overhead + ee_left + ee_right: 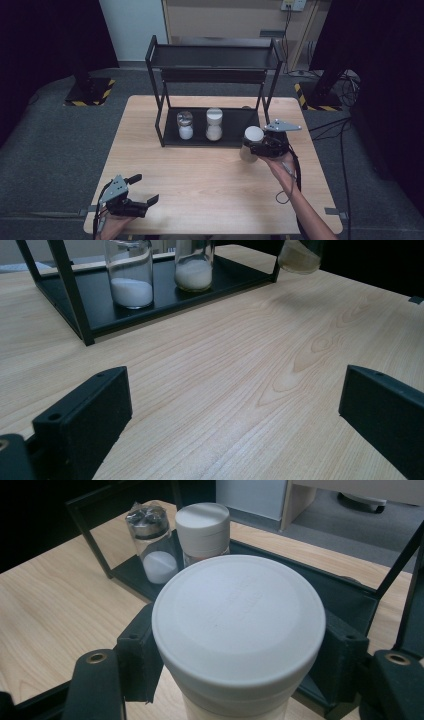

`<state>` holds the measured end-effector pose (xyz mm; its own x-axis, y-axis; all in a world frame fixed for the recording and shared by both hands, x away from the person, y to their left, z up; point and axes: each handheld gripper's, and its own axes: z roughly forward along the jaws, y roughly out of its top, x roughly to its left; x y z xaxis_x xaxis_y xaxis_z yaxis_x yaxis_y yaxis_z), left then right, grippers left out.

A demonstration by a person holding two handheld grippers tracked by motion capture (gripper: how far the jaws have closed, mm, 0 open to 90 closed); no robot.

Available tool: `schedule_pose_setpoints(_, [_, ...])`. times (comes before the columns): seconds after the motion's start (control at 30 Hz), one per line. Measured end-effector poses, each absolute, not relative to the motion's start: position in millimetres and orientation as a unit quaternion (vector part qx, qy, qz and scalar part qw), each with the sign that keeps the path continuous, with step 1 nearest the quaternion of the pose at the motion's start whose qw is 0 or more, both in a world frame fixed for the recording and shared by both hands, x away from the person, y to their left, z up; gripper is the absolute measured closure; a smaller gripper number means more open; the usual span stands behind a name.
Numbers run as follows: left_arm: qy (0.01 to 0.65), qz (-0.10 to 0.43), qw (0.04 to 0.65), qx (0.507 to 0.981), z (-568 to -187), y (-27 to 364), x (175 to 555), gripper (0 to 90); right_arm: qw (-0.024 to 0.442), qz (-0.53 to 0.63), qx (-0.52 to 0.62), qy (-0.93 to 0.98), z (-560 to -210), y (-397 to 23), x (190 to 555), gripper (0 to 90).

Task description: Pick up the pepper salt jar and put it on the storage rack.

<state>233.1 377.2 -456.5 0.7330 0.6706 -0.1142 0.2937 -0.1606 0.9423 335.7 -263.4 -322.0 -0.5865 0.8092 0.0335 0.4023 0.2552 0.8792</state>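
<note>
Dark room, grey carpet, wooden counter (210,175) at centre. Black rack (212,75) at counter's far side; on its bottom shelf, silver-lidded jar (185,125) with white powder beside white-lidded jar (214,125). Right tool (257,146) clamped on third jar (251,142), white lid, pale contents, held just off rack's front right corner. Left tool (145,190) at near left corner of counter, jaws spread wide, nothing between them.

A white-lidded glass jar of pale powder (251,141) is held upright just off the black metal shelf rack's (159,97) front right corner. Two more glass jars, silver-capped (185,125) and white-capped (214,124), are stood side by side on its bottom tray.
</note>
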Motion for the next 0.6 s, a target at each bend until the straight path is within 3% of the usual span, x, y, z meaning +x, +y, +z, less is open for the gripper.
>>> schedule_pose_setpoints(0.6, [0.323,0.168,0.561,0.743,-456.5,377.3,233.1,0.0,0.245,0.447,0.415,0.754,-310.0,-239.3,367.7,33.2])
